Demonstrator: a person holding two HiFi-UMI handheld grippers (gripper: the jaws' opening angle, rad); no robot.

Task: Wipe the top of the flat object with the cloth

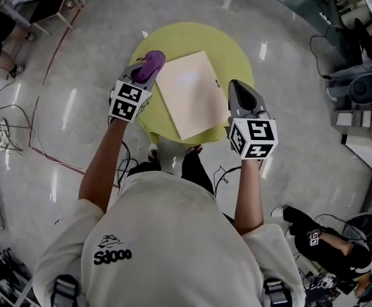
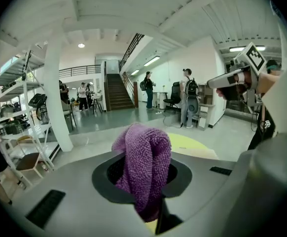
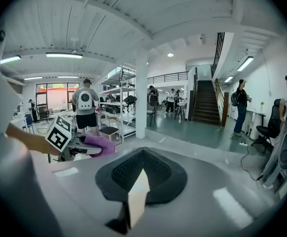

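The left gripper [image 1: 145, 74] is squeezed shut on a fluffy purple cloth [image 2: 144, 162]. The cloth is bunched up between the two jaws and sticks out past their tips. From the head view, the cloth sits just at the left corner of a flat, pale wooden square board [image 1: 189, 91]. I cannot tell if the cloth touches the board. The right gripper [image 1: 236, 94] is on the other side, and its jaws are pinched on the thin right edge of the board. In the right gripper view the board shows as a thin pale slice between the jaws. The board lies on a small round yellow-green table [image 1: 173, 34], turned so its corners point up, down and to the sides. Its near corner reaches the edge of the table close to the person. The top of the board looks bare and a bit shiny in the middle. The person stands over the table in a white shirt [image 1: 160, 235], with one bare arm reaching out to each gripper. Around the table is a shiny grey floor [image 1: 288, 107]. Farther off in the left gripper view are a thick white pillar [image 2: 59, 107], dark stairs [image 2: 115, 90] and some people standing [image 2: 188, 98].
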